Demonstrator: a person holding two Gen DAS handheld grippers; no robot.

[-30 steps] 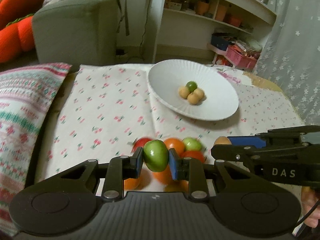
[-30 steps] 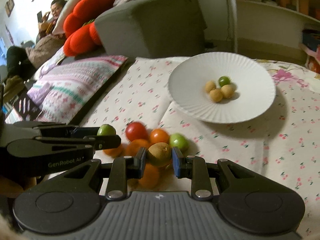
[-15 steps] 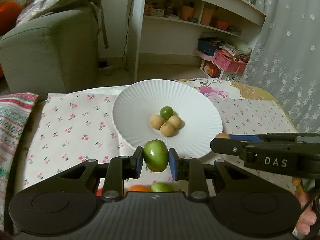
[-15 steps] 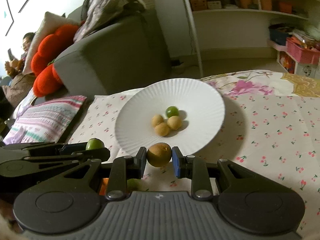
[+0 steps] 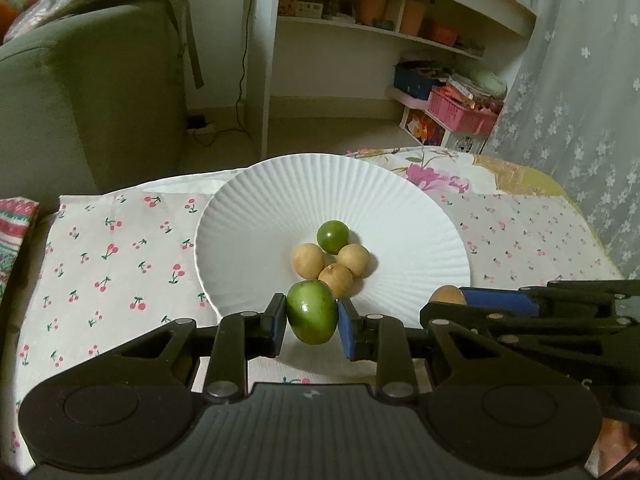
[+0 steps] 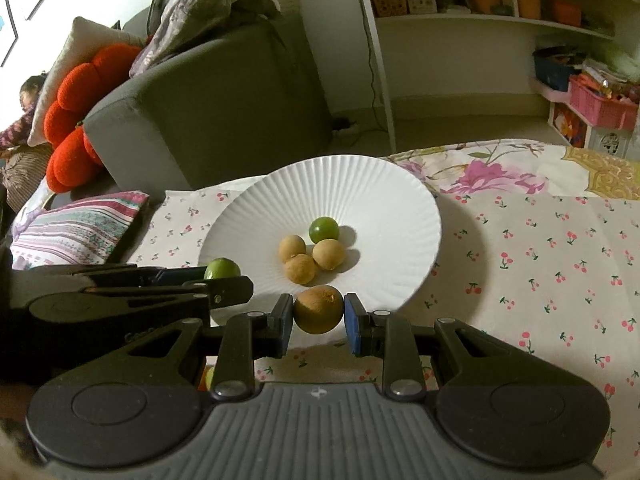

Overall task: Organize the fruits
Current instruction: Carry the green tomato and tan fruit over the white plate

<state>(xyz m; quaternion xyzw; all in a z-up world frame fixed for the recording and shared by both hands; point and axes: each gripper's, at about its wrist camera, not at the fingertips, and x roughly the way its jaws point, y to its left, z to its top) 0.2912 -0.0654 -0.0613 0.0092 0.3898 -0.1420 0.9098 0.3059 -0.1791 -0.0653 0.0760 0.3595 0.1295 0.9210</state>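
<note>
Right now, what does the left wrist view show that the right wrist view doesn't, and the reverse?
Left wrist only: the green fruit gripped head-on in the left gripper.

Right wrist only: the brown fruit whole in the right gripper, the red cushion, and a seated person.

Both: the white plate with four small fruits, the cherry-print cloth, the shelf unit.

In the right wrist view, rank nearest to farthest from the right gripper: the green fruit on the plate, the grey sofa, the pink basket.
From the right gripper:
1. Green fruit, on the white plate just ahead.
2. Grey sofa, beyond the plate, left.
3. Pink basket, far right by the shelves.
</note>
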